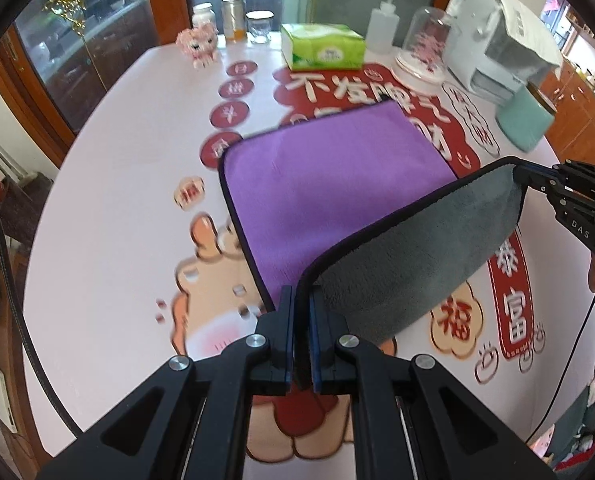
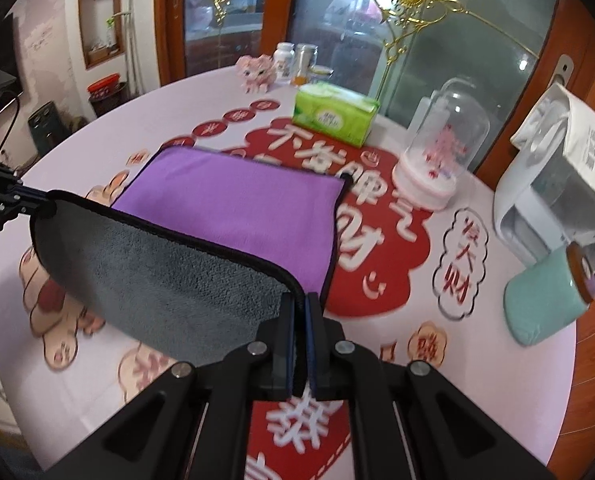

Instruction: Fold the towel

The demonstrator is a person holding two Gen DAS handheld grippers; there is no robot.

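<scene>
Your left tongs (image 1: 302, 300) and right tongs (image 2: 300, 304) are each clamped on a near corner of the towel (image 1: 337, 188). Its near edge is lifted off the desk (image 1: 109, 184), grey underside toward you, while the purple far half lies flat, its length running away from you toward the tissue box (image 1: 322, 47). The left view shows your right tongs pinching the far-right corner; the right view shows a small loop at the towel's far corner, though blur makes that hard to confirm.
</scene>
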